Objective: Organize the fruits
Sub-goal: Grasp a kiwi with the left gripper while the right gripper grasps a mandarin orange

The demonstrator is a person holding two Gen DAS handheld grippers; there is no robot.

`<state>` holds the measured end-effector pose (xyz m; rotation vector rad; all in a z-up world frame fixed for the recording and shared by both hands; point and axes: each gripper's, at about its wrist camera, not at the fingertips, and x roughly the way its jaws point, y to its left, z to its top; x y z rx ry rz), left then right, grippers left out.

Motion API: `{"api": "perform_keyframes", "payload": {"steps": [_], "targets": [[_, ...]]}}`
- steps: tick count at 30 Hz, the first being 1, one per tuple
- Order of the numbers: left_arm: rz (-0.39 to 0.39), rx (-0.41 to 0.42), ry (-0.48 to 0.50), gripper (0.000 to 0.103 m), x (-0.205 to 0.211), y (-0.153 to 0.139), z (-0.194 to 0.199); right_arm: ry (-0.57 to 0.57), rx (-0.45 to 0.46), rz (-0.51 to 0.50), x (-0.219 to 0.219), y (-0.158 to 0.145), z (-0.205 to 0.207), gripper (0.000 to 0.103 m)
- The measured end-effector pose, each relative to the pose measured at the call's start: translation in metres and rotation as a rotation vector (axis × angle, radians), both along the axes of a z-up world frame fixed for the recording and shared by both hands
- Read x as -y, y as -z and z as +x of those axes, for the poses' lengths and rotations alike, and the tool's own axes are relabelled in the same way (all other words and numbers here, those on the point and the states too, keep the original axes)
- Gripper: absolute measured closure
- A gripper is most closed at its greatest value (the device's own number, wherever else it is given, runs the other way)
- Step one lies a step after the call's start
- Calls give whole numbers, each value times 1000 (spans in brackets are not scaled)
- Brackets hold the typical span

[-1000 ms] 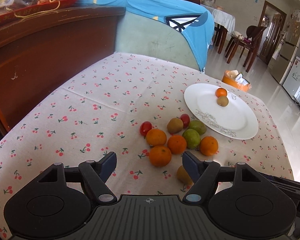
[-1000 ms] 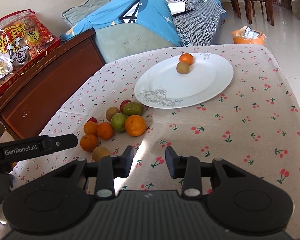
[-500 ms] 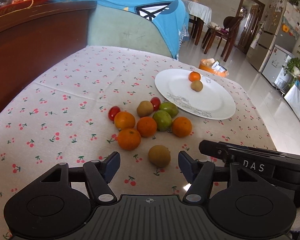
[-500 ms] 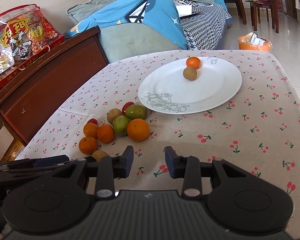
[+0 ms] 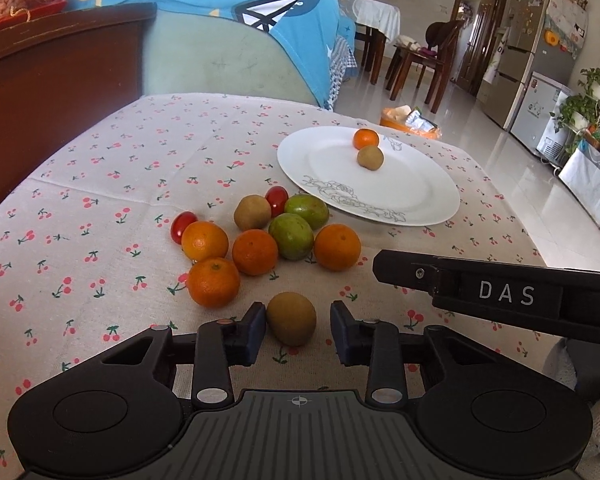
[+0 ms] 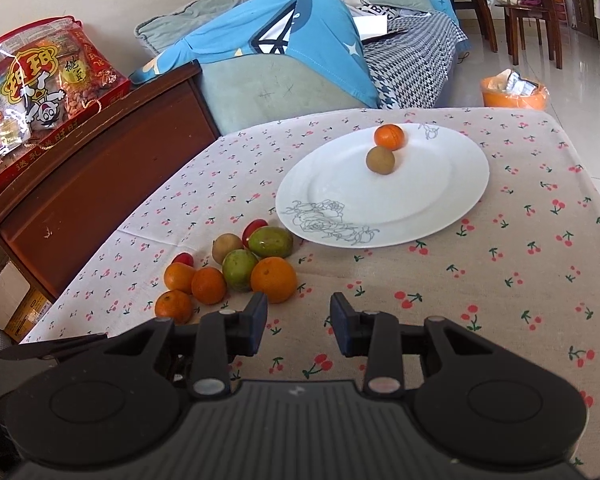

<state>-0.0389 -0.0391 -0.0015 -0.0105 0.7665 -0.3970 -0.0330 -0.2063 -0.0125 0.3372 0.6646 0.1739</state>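
A white plate (image 5: 340, 184) (image 6: 440, 200) holds an orange (image 5: 366, 139) and a kiwi (image 5: 370, 157). Before it lies a pile of loose fruit: several oranges (image 5: 255, 251), two green fruits (image 5: 291, 236), a kiwi (image 5: 252, 213) and two red tomatoes (image 5: 276, 201). My left gripper (image 5: 298, 328) is open, with a lone kiwi (image 5: 291, 318) between its fingertips; the left finger looks close to it. My right gripper (image 6: 299, 325) is open and empty above the cloth, just right of the pile (image 6: 240, 268).
The table has a cherry-print cloth (image 5: 140, 168). A dark wooden cabinet (image 6: 92, 168) with a snack bag (image 6: 40, 88) stands at left. A sofa with a blue cover (image 6: 284, 52) is behind. An orange bin (image 6: 514, 92) sits on the floor.
My left gripper moved forward and lower so the lone kiwi now lies between its fingers, and its jaws narrowed. The right gripper shifted slightly closer to the pile.
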Motion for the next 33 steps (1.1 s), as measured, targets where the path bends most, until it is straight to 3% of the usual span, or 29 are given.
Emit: {"api": "perform_keyframes", "payload": {"steps": [7,11,30,33], "targets": [[27,20,3,70,4,1,0,-29,11,-3,-7,1,13,67],[41,28,-8,78,3,1,-1,-33,11,-4,-9,3,19,67],[50,22,-61,78,-10,0,-4,-68,22,-69,-28,14,37,67],[49,21,-63,78,-10,0,-5,-71,28,-91,-30,14,36,71]]}}
